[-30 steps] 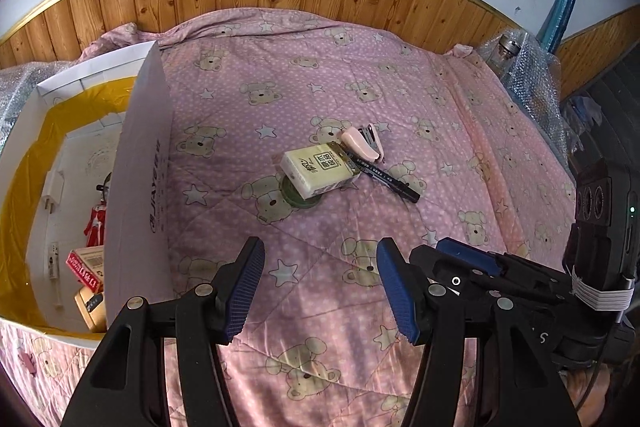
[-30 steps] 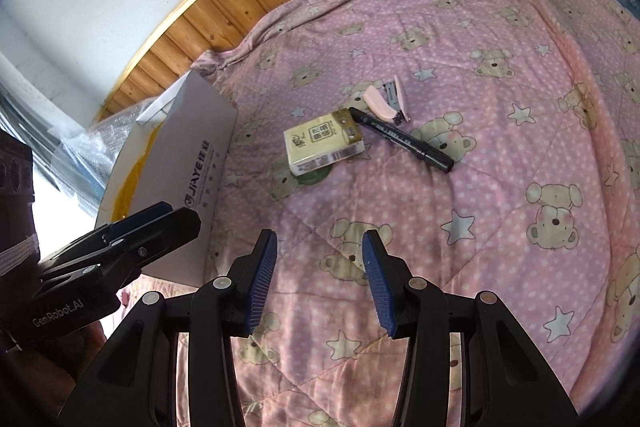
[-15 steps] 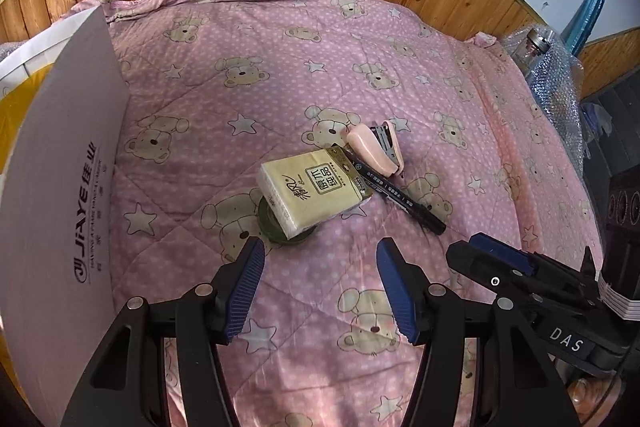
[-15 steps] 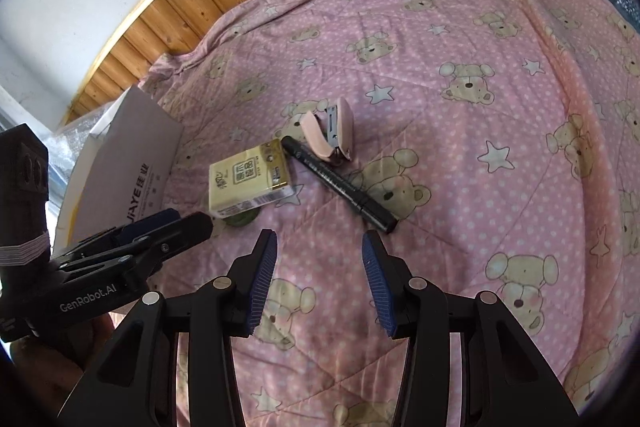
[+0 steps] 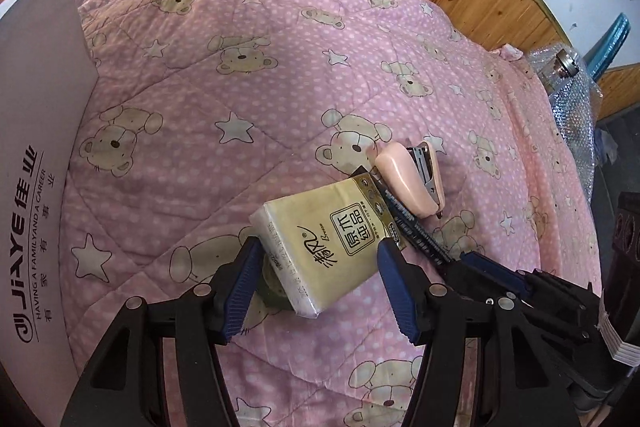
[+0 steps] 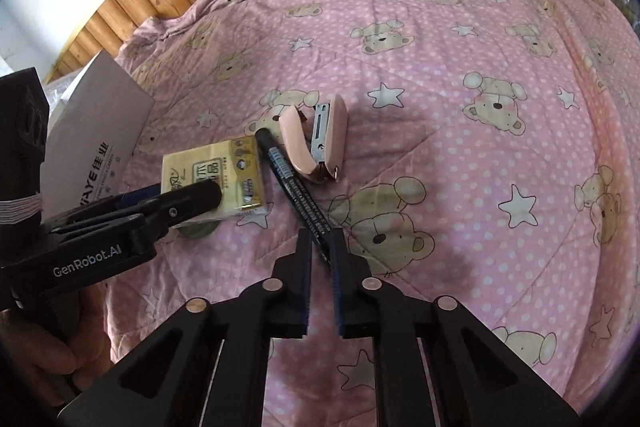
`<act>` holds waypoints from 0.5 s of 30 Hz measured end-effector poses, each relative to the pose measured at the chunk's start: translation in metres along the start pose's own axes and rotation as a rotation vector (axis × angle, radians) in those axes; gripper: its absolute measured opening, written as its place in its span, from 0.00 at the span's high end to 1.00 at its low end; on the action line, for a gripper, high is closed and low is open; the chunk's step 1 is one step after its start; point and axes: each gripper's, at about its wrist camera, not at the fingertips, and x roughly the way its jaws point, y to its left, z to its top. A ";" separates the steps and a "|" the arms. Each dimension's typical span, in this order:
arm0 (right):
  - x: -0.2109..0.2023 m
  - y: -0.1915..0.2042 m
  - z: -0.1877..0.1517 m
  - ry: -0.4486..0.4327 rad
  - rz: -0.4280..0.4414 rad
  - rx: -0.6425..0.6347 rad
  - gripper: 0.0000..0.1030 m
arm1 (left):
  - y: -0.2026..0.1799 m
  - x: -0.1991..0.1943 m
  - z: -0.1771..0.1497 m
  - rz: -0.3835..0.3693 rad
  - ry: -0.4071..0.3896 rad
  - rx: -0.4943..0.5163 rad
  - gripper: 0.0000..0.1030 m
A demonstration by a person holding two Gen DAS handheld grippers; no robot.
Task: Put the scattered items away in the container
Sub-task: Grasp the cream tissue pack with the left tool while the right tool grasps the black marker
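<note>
**Both grippers down on the pink quilt, each at its own item**

While your left gripper (image 5: 316, 263) sits low over the pale yellow plastic-wrapped tissue pack (image 5: 328, 231), its blue-padded fingers (image 5: 244, 279) stand wide apart on either side of the pack's near end, and you cannot tell whether either pad touches the wrapper. That pack lies tilted on a round dark green disc (image 6: 198, 229), which peeks out from under its near left corner. You have your right gripper (image 6: 320, 259) at the near end of the slim black marker pen (image 6: 294, 187); its fingers (image 6: 305, 267) are drawn close together with the pen's tip between them, and whether the pads are actually pinching the barrel cannot be made out. The pen runs diagonally away from you, lying just right of the tissue pack and touching its right edge. Just beyond, on the pen's right, lies the pale pink stapler (image 6: 320, 143), hinged open with its metal magazine showing. All of this rests on the pink bear-and-star quilt (image 6: 460, 167). Your container, the white cardboard box (image 5: 36, 155) with printed lettering on its upright flap, stands at the left of the quilt, well apart from the cluster. A hand (image 6: 36, 351) shows at the near left in the right wrist view, holding the left gripper's handle
</note>
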 end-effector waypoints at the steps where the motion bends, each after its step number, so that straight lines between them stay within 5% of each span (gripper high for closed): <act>1: -0.001 0.001 -0.002 0.006 0.011 -0.003 0.93 | -0.004 -0.003 0.000 0.004 -0.016 0.023 0.60; 10: -0.004 0.009 -0.009 0.008 0.035 0.000 0.89 | -0.019 -0.016 -0.007 -0.056 -0.043 0.094 0.66; 15: 0.001 0.005 -0.002 -0.005 -0.011 -0.009 0.71 | -0.020 -0.015 -0.005 -0.093 -0.046 0.074 0.66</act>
